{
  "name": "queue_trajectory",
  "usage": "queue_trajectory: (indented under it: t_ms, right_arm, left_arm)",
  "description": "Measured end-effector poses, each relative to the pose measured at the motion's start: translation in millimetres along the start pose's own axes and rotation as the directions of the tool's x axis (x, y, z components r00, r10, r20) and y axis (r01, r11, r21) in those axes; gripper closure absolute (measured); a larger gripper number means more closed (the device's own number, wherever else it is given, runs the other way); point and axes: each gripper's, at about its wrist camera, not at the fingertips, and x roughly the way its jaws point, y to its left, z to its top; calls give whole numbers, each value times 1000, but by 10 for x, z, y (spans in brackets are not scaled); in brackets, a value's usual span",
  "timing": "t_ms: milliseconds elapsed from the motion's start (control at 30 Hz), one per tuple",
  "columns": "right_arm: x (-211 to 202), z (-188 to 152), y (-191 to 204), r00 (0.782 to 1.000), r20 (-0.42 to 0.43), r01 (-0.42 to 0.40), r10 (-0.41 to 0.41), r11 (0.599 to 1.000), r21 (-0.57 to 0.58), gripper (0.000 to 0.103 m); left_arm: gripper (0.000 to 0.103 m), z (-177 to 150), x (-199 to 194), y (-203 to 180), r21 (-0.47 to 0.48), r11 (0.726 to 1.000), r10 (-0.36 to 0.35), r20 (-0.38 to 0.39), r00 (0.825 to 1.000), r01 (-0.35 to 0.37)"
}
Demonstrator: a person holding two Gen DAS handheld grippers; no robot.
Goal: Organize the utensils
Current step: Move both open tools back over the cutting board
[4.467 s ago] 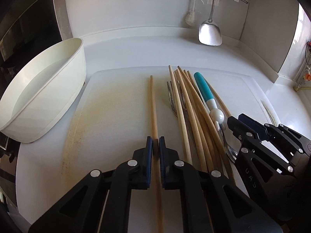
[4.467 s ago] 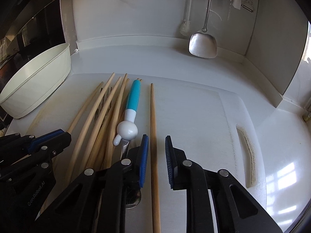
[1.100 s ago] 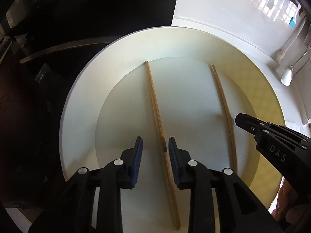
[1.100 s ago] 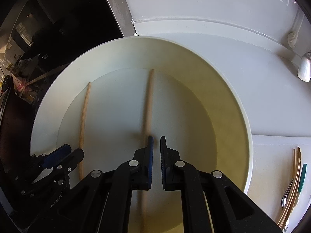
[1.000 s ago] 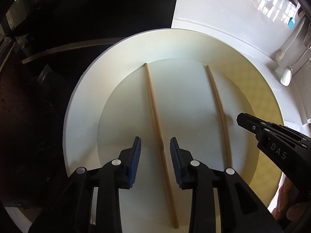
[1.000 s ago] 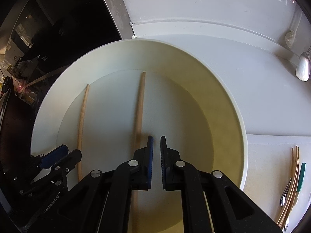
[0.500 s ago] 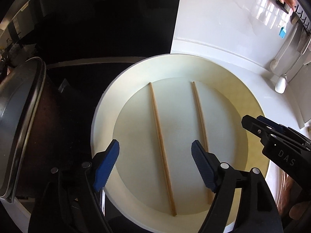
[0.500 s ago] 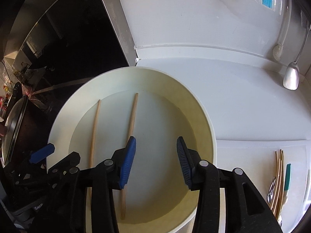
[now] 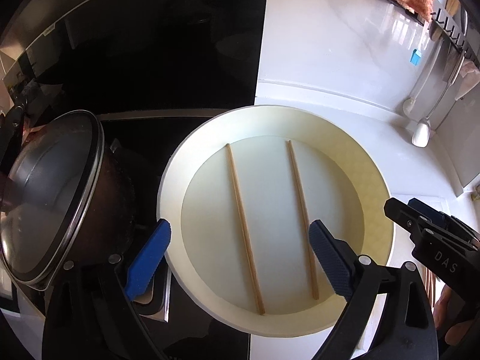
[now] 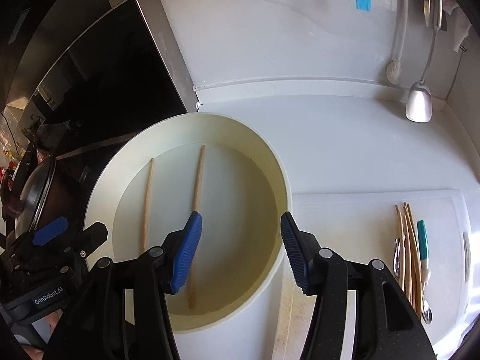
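- The left gripper (image 9: 240, 258) had its jaws spread wide and opening further, nothing between the pads; it hung above the bowl (image 9: 192, 150).
- The right gripper (image 10: 240, 250) had its jaws apart and opening too, gripping nothing, above the bowl's right side.
- Two chopsticks (image 9: 244, 225) lay flat on the bowl's floor, side by side and apart, touching neither gripper.
- In the right wrist view one chopstick (image 10: 196, 225) ran partly behind the left pad of that gripper; the other (image 10: 147, 204) lay further left.
- The bowl sat on the white worktop (image 10: 345, 150), its left rim next to a dark hob (image 9: 135, 156).
- A lidded pot (image 9: 51, 204) stood on the hob just left of the bowl, close to the left gripper's left finger.
- Right of the bowl lay a white board (image 10: 360, 225) touching or nearly touching the bowl's wall.
- On the board's far right lay a heap of chopsticks (image 10: 408, 246), a fork (image 10: 396, 255) and a teal-handled utensil (image 10: 423, 240), well apart from the bowl.
- A metal spatula (image 10: 418, 105) and a white brush (image 10: 394, 70) hung against the back wall.
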Motion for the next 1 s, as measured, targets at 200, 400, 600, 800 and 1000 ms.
queue_trajectory:
  t_ms: [200,400,600,800,1000]
  right_arm:
    - [-324,-220,-336,998,37,46,-48,997,61,50]
    - [-655,-432,-894,989,54,133,-141,983,127,50]
    - [-902,-651,-1560,978,36,197,-205,966,165,50]
    - [-924,-824,-2215,987,25,156,-161,979,133,50]
    - [-814,-928,-2626,997,5,71,-72,996,51,50]
  left_arm:
    - [11,-93,-114,-314,63,997,-38,13,999,38]
    - [11,-147,-230,-770,102,988,-121,41,992,116]
    - [9,-271,-207,-1323,88,982,-171,37,985,167]
    - [9,-575,-182,-1856,33,989,-145,24,989,144]
    - [7,-893,-160,-2286,1,998,-59,15,998,59]
